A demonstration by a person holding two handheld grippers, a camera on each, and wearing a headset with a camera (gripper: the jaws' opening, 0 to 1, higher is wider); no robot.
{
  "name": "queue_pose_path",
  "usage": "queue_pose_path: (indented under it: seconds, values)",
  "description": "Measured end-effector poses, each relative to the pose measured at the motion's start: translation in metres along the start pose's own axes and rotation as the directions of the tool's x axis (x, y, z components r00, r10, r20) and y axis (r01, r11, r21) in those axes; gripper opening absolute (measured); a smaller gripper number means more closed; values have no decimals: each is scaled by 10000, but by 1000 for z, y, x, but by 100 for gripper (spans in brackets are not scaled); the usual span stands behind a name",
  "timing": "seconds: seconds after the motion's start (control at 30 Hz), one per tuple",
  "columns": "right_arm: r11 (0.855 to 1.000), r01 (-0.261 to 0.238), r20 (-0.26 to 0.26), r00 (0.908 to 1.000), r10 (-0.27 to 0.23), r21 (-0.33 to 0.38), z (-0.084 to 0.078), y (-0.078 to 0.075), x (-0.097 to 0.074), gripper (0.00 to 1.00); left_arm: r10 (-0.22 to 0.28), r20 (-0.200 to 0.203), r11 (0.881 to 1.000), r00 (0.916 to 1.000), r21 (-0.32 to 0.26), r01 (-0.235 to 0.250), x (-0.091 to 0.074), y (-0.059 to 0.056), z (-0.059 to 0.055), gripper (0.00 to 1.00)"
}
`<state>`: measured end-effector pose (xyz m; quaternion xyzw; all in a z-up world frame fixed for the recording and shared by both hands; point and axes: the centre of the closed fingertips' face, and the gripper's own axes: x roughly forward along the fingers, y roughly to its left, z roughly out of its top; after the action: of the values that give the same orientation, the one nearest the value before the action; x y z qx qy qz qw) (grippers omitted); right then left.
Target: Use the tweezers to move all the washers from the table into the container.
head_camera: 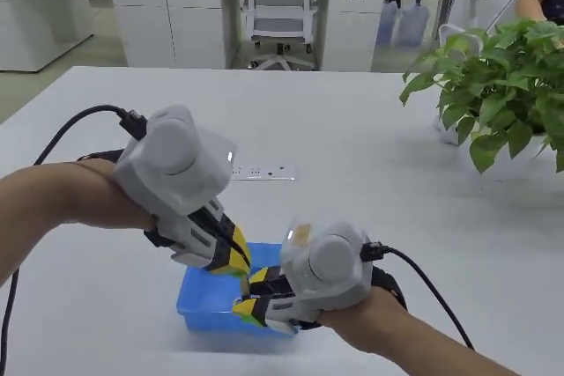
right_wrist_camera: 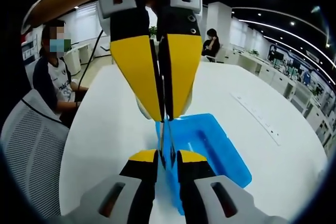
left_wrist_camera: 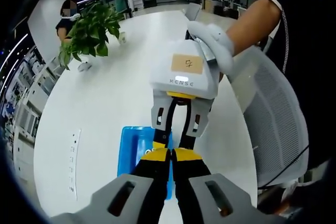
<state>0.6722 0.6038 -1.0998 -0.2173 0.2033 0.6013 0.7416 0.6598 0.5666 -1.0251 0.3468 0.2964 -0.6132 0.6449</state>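
Two pairs of yellow-padded jaws meet above a glossy blue rectangular plastic container (right_wrist_camera: 220, 153). The left gripper (right_wrist_camera: 164, 115) clamps slim metal tweezers (right_wrist_camera: 166, 137); whether the right gripper (right_wrist_camera: 168, 157) pinches them is unclear.

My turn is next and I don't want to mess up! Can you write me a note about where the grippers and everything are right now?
Left gripper: shut on the tweezers, above the blue container.
Right gripper: looks shut on the tweezers' lower end, also above the container.
Container: sits on the white table.
Done and left: the washers are too small to tell, so check the table and the container before going on.
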Motion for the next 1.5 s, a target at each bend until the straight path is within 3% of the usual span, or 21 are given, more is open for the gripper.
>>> queue_pose_path:
  seconds: [0.43, 0.83, 0.97, 1.3, 1.5]
  values:
    - [9987, -152, 141, 9998, 160, -492, 8, 21, -4, 11, -78, 201, 9999, 9998, 116, 76, -7, -20, -1, 5]
    - [9935, -468, -324, 9985, 437, -1041, -5, 43, -7, 8, -237, 67, 9983, 9997, 542, 233, -2, -43, -12, 6]
    - [9926, -498, -472, 9979, 448, -1105, -10, 47, -8, 8, -263, 229, 9981, 9994, 561, 250, 1, -47, -14, 6]
    - [9888, -751, -1059, 9925, 616, -1289, -31, 60, -12, 7, -162, 9, 9987, 9999, 486, 161, 20, -59, -39, 6]
    - [9843, -1020, -1390, 9869, 819, -1438, -42, 66, -11, 7, -201, -42, 9997, 9998, 111, 201, 32, -63, -54, 6]
